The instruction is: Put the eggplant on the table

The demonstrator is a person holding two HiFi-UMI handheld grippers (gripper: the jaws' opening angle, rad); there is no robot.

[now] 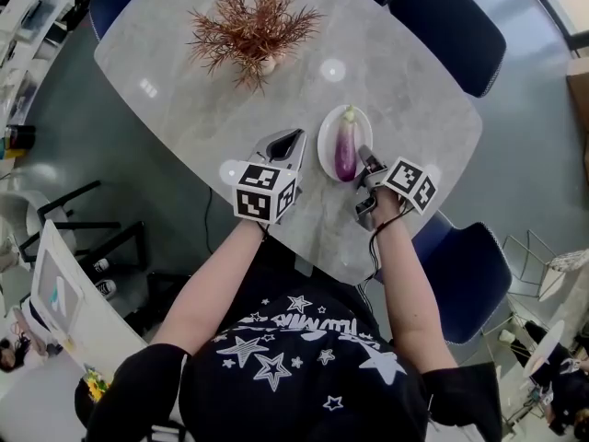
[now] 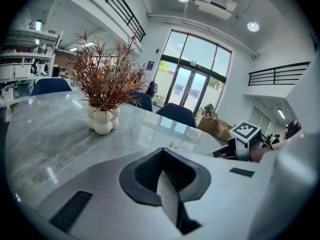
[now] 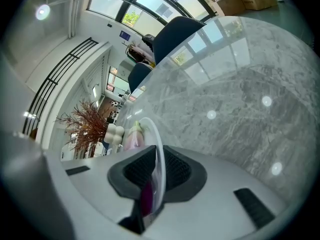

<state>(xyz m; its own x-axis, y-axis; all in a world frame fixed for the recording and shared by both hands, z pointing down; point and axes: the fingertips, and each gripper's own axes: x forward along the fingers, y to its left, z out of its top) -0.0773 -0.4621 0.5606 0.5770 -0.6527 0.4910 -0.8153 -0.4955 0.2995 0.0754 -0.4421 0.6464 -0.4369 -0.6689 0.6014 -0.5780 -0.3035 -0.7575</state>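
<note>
Eggplant (image 1: 345,148) lies lengthwise in a small white plate (image 1: 325,151), purple body toward the person and green stem pointing away. It is the only thing in the dish. The plate sits at the near right part of the grey marble table (image 1: 405,90), and from the head view it looks to be resting on the tabletop, though I cannot tell whether its base is fully down.

The right gripper (image 1: 366,162) has its claw narrowed onto the plate's near rim; in its own view the thin white edge runs between the pads, with purple showing just behind. The left gripper (image 1: 287,142) hovers just beside the plate on the left, its claw closed together on nothing.

My reading is that the eggplant is being delivered on its plate and the step in hand is the set-down. The next move calls for letting the rim go cleanly and backing away without dragging or tipping the dish, since the eggplant could roll.

Farther off stands a dried reddish plant (image 1: 250,26) in a white vase, with blue chairs (image 1: 451,26) round the table.
</note>
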